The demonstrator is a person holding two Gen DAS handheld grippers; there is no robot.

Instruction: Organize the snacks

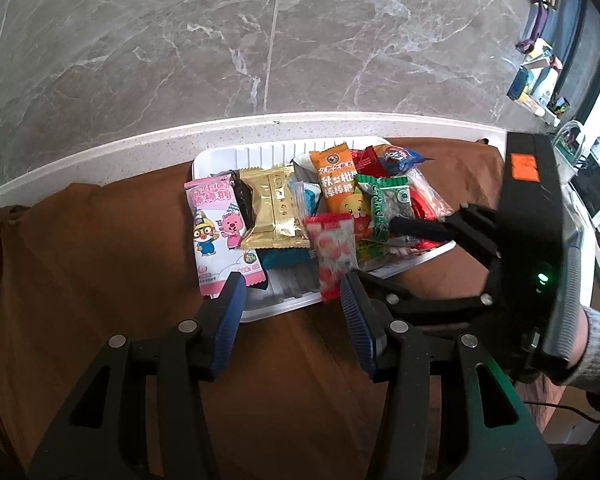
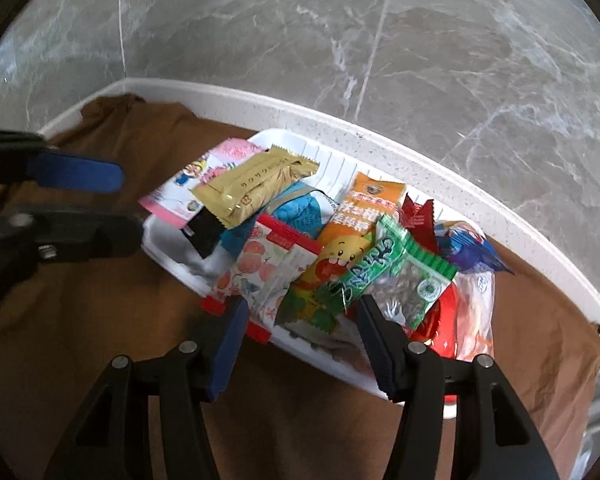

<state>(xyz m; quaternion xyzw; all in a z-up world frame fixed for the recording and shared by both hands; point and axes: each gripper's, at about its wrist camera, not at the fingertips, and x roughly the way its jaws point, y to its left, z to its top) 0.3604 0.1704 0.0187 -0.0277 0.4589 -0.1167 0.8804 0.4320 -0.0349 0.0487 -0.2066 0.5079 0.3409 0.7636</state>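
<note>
A: From the left wrist, what shows?

B: A white tray (image 1: pixel 220 156) heaped with snacks sits on a brown cloth (image 1: pixel 100 240). The left gripper (image 1: pixel 292 300) hangs at its near edge, jaws wide apart, holding nothing. A pink packet (image 1: pixel 216 232) lies at the left end, a gold packet (image 1: pixel 276 212) beside it. The right gripper (image 1: pixel 416 230) reaches in from the right by the green packet (image 1: pixel 388 204); I cannot tell whether it is closed.

A: And the right wrist?

B: The right gripper (image 2: pixel 300 320) is spread wide and empty, at the tray's (image 2: pixel 332 164) near rim. The green packet (image 2: pixel 396 276) lies just ahead, overlapping an orange packet (image 2: pixel 364 216). The left gripper's blue finger (image 2: pixel 76 176) shows at left.
</note>
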